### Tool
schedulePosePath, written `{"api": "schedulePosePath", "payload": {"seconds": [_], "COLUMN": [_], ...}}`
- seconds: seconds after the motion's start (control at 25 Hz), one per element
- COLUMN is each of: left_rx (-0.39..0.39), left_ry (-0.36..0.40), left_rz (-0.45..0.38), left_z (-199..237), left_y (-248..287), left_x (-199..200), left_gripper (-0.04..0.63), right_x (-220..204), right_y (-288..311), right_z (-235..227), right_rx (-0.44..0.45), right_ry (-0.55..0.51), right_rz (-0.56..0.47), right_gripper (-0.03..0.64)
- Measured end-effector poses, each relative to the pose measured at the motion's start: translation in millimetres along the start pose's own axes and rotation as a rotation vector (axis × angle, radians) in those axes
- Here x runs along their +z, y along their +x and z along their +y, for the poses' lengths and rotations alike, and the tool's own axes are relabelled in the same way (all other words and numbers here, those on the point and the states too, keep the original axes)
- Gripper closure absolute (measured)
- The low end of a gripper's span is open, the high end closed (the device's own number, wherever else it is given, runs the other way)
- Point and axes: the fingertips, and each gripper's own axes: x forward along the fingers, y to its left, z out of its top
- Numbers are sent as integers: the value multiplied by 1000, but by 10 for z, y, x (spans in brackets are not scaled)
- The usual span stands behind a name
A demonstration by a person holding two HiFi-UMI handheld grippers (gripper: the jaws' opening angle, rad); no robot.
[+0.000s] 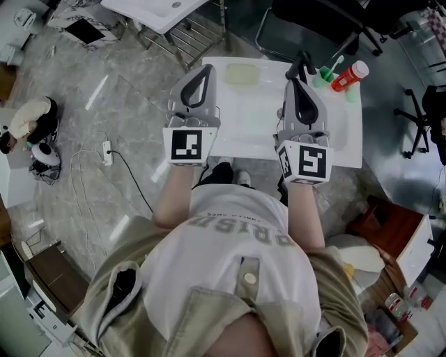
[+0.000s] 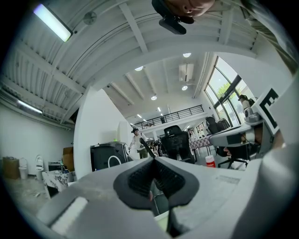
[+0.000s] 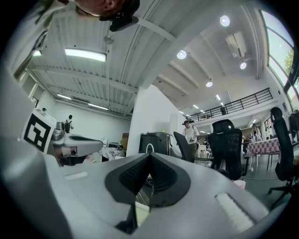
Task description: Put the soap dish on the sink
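Observation:
The soap dish [image 1: 242, 74], a pale green rectangle, lies on the far left part of the white sink top [image 1: 345, 139]. A black faucet [image 1: 301, 64] stands at the sink's back. My left gripper [image 1: 204, 72] hovers over the sink's left side, just left of the dish, shut and empty. My right gripper [image 1: 297, 84] hangs over the basin near the faucet, also shut with nothing in it. Each gripper view looks level across the room: the left gripper [image 2: 153, 161] and the right gripper [image 3: 149, 156] show their dark pads pressed together.
A green cup with a toothbrush [image 1: 325, 75] and a red bottle [image 1: 350, 74] stand at the sink's back right. Another white basin on a metal rack [image 1: 157, 10] is beyond. Black chairs [image 1: 327, 21], a floor power strip [image 1: 106, 152] and a brown cabinet [image 1: 390, 226] surround me.

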Motion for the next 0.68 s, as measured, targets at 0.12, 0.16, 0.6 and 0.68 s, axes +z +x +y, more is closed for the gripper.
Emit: {"api": "schedulePosePath", "payload": {"seconds": [0.12,0.16,0.6,0.68], "left_rx": [7,7,-6,-5], "left_ry": [4,10,41,36], "left_rz": [-1,0,5,5], "left_z": [46,61,119,120], "left_y": [15,23,56,50], "left_x": [-24,-41,-88,-80], "left_gripper": [589,589,589,589], "right_x": [-3,-10,-31,-32], "right_y": [4,7,-14,-25], "right_z": [-21,-33,-58,-53], "right_rx": [-1,-3,-8,-9], "right_ry": [-1,0,-6,-7], "right_rz": [0,0,16,18], "right_gripper": [617,617,617,617]}}
